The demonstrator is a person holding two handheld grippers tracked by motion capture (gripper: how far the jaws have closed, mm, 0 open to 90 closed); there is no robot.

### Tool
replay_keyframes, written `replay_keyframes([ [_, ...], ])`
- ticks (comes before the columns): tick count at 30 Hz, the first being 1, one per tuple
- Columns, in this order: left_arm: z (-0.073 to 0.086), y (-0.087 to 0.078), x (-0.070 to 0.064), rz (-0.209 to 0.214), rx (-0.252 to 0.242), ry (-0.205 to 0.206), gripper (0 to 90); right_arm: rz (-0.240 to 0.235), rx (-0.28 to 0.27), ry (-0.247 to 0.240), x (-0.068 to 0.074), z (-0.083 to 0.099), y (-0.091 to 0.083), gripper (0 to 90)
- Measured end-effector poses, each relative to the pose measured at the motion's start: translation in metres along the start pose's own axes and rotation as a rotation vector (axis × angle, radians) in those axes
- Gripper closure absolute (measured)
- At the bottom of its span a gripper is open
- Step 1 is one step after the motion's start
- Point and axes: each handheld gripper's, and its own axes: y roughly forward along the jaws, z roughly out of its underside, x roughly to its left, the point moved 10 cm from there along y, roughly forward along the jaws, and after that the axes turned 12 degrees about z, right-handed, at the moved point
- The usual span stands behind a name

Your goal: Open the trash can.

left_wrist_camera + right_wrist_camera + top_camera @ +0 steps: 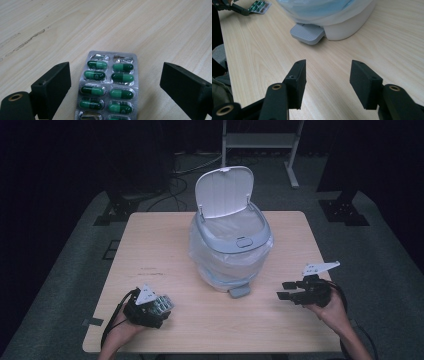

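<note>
Lay flat on pale wood-grain worktop (210,320), left of the lined white plastic bin (230,245): foil pill strip (108,86) of glossy green capsules, between spread left tongs (115,87), untouched. Hovered level right of bin: right tongs (328,83), released.

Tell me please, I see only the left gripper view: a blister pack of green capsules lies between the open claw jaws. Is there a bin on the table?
Observer: Yes, a white pedal bin stands in the middle of the table, lined with a clear bag.
Operator: Is its lid open?
Observer: Yes, the lid stands raised at the back.
Operator: And the right claw?
Observer: The right claw is open and holds nothing; it faces the bin's pedal.
</note>
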Motion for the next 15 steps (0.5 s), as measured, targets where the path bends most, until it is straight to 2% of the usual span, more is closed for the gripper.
replay_keyframes([
  [5,0.0013,0.0018,0.0029,0.005,0.011,-0.001,9.1,-0.002,-0.006,-0.002,0.0002,0.0033,0.0000,44.8],
  [7,0.0011,0.0020,0.0030,0.014,0.008,0.000,12.4,-0.002,-0.012,-0.001,-0.0002,0.0042,0.0000,44.5],
  [15,0.0025,0.0049,0.0049,0.034,0.025,0.001,15.7,0.008,-0.013,-0.006,-0.0014,0.0076,-0.0003,42.5],
])
